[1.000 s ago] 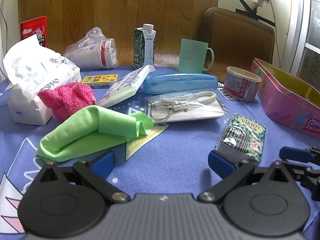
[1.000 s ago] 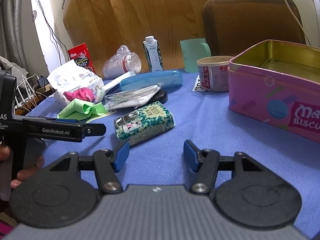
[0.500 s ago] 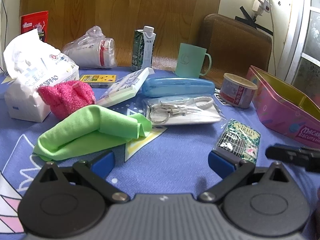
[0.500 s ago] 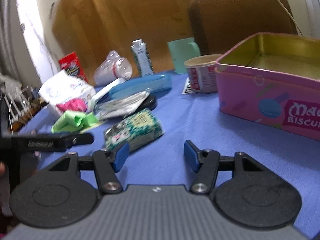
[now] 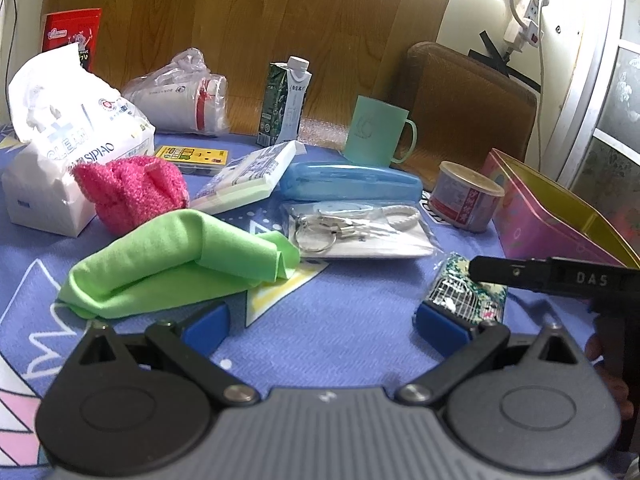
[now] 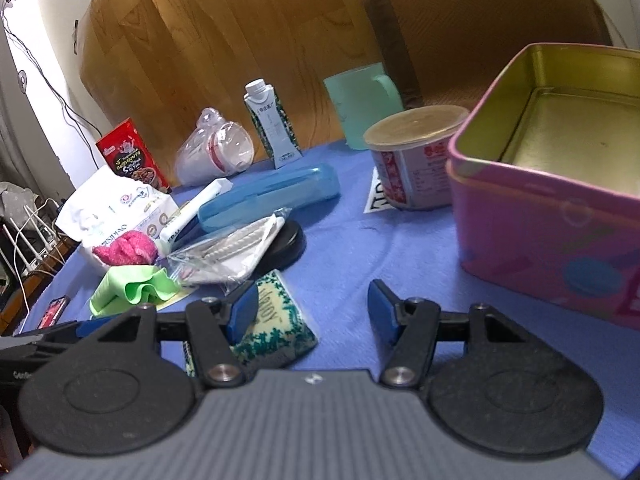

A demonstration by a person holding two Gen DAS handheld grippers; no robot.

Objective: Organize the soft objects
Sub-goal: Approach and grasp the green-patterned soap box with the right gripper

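Note:
A folded green cloth (image 5: 172,260) lies on the blue tablecloth, just beyond my left gripper (image 5: 322,322), which is open with nothing in it. Behind the cloth sits a fuzzy pink cloth (image 5: 132,192) against a white tissue pack (image 5: 68,148). A patterned green-and-white tissue packet (image 5: 468,296) lies by the left gripper's right finger. In the right wrist view my right gripper (image 6: 312,314) is open above the tablecloth; the same packet (image 6: 276,320) lies behind its left finger. The green cloth (image 6: 132,288) and pink cloth (image 6: 126,246) lie further left. An open pink biscuit tin (image 6: 560,208) stands at right.
Between the soft things and the tin lie a bagged key ring and cord (image 5: 360,232), a blue case (image 5: 348,182), a white box (image 5: 248,176), a can (image 5: 466,196), a green mug (image 5: 376,130), a carton (image 5: 286,100) and bagged cups (image 5: 180,94). A wooden panel backs the table.
The right gripper has moved left and rolled, so the patterned packet now lies behind its left finger and the tin looks nearer. Its body now reaches across the packet in the left wrist view.

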